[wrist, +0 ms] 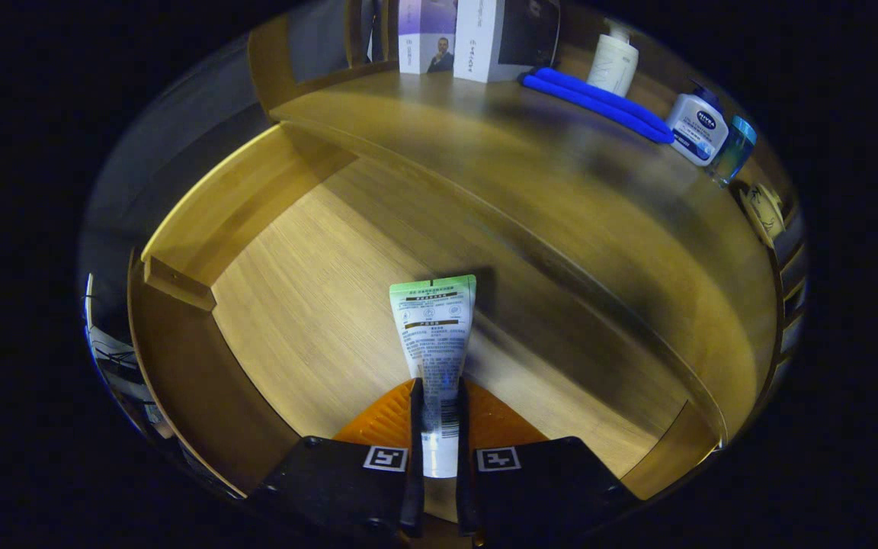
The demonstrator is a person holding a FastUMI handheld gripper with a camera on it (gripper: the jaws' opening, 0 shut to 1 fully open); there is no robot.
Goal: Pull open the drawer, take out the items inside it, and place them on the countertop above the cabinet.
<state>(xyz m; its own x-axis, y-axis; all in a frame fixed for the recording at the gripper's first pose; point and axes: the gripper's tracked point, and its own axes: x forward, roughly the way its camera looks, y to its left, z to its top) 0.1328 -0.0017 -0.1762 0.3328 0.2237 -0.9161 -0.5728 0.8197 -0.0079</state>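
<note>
Fingers clamped on the tube (434,335), lower centre of frame, held above the open drawer (309,305). Take-out step under way, I'd say. Next: carry it up to the surface (546,175), upper right, and let go near the blue cloth (599,103).

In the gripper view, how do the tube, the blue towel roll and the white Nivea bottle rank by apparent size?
1. Tube, clamped in the jaws of the gripper, but nearest the camera, so this is unsure.
2. Blue towel roll on the countertop.
3. White Nivea bottle.
</note>
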